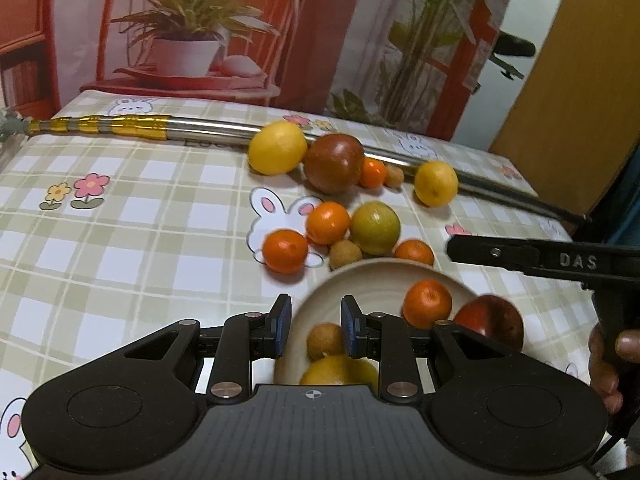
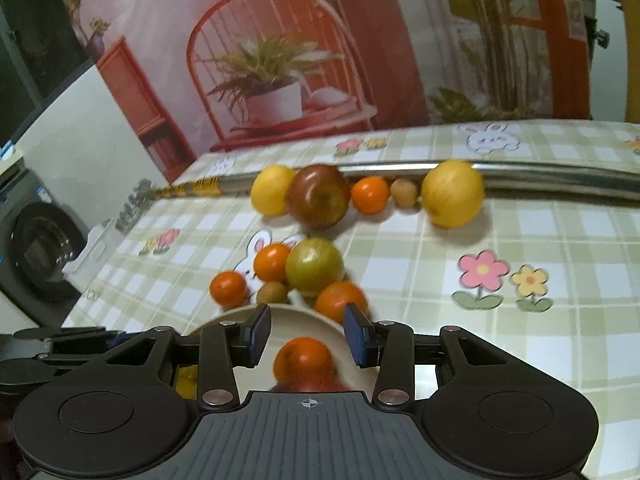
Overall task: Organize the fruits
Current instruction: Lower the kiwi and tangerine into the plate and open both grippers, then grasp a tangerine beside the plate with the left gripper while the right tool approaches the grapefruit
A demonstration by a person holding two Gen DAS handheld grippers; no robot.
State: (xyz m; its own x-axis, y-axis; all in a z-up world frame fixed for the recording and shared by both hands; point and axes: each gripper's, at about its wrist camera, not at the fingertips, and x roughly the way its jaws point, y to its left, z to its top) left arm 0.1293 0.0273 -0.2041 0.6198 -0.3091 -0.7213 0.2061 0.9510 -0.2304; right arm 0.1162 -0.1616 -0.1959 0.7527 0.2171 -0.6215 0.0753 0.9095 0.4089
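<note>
A cream bowl [image 1: 360,280] sits on the checked tablecloth and holds a tangerine [image 1: 427,303], a red apple [image 1: 494,320], a small brown longan [image 1: 325,340] and a yellow fruit [image 1: 340,370]. My left gripper [image 1: 315,326] is open and empty over the bowl's left rim. My right gripper [image 2: 308,334] is open and empty over the bowl [image 2: 304,316], above a tangerine [image 2: 303,358]. Loose fruit lies beyond: tangerines [image 1: 285,251], a green-yellow fruit [image 1: 375,227], a dark red apple [image 1: 333,163] and lemons [image 1: 277,147].
A long steel rod with a gold handle [image 1: 200,126] lies across the far side of the table, behind the far row of fruit. The right gripper's body [image 1: 560,260] and the hand holding it show at the right edge. A printed backdrop stands behind the table.
</note>
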